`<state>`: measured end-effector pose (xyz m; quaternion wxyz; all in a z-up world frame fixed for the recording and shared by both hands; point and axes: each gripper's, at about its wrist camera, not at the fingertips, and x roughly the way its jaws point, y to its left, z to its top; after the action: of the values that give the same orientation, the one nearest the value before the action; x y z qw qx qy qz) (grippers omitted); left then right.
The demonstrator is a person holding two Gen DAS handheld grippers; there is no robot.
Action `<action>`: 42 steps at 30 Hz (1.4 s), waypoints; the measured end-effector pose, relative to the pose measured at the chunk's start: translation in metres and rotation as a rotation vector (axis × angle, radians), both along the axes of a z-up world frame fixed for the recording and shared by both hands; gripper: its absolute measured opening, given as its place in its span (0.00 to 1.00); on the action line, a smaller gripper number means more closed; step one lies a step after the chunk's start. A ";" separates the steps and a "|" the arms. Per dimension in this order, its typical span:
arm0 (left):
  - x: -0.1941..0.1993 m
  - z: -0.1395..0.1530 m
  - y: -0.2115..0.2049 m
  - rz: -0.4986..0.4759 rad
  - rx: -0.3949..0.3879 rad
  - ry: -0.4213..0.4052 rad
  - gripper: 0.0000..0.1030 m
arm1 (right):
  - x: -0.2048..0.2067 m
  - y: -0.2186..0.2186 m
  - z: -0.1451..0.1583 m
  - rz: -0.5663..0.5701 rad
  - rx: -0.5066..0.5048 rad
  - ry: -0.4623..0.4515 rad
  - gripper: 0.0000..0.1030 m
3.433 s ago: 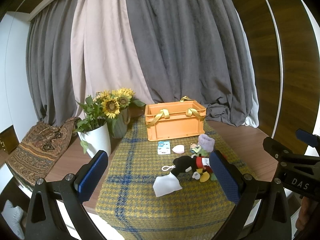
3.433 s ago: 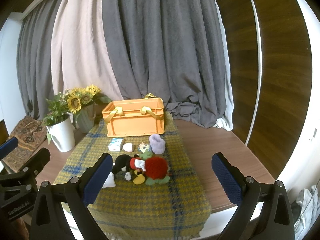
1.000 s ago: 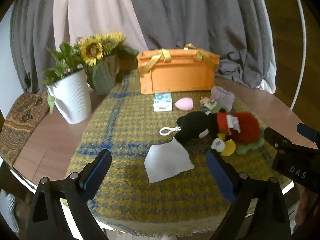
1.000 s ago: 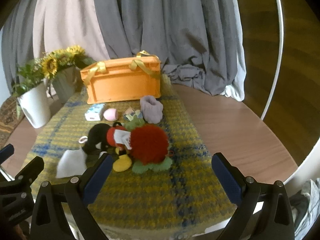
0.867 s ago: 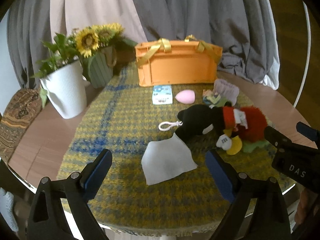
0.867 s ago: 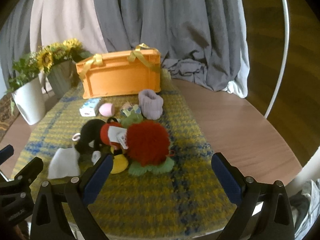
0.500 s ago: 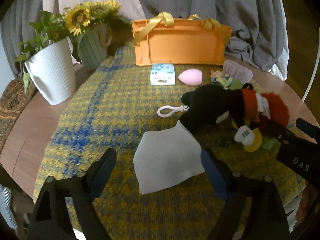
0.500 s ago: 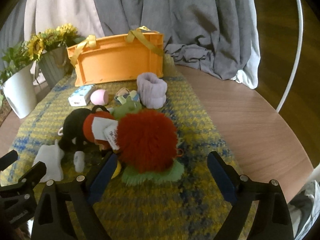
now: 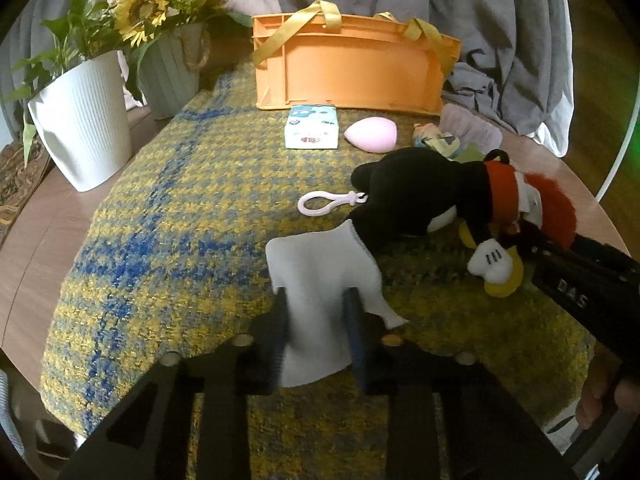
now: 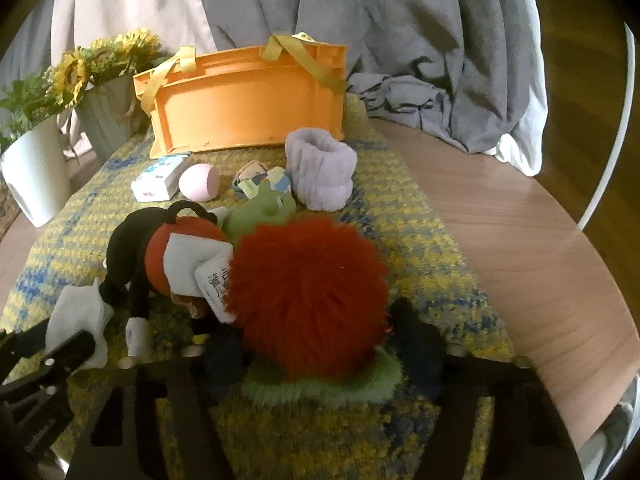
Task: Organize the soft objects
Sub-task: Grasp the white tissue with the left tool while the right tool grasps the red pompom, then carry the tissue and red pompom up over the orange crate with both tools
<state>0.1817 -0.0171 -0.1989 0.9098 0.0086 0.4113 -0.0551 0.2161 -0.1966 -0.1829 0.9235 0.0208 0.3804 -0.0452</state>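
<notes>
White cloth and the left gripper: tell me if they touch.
Touching. The left wrist view shows the left gripper with its jaws closed on the white cloth, which bunches between them.

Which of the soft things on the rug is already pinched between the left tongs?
The white cloth. The left tongs are shut on its near edge, while the black mouse doll, pink sponge and purple wristband lie untouched farther back.

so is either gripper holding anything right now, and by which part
The left gripper is shut on the white cloth, pinching its near edge. The right gripper straddles the red fuzzy plush at its sides; whether it grips cannot be told.
</notes>
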 end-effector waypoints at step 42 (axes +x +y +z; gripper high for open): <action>-0.067 0.166 0.001 -0.071 -0.077 -0.446 0.13 | -0.099 0.007 0.151 0.055 0.080 -0.349 0.34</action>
<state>0.1145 -0.0163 -0.0329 0.9754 0.0004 0.1969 -0.0994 0.1175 -0.1896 -0.0319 0.9748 0.0546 0.2163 -0.0003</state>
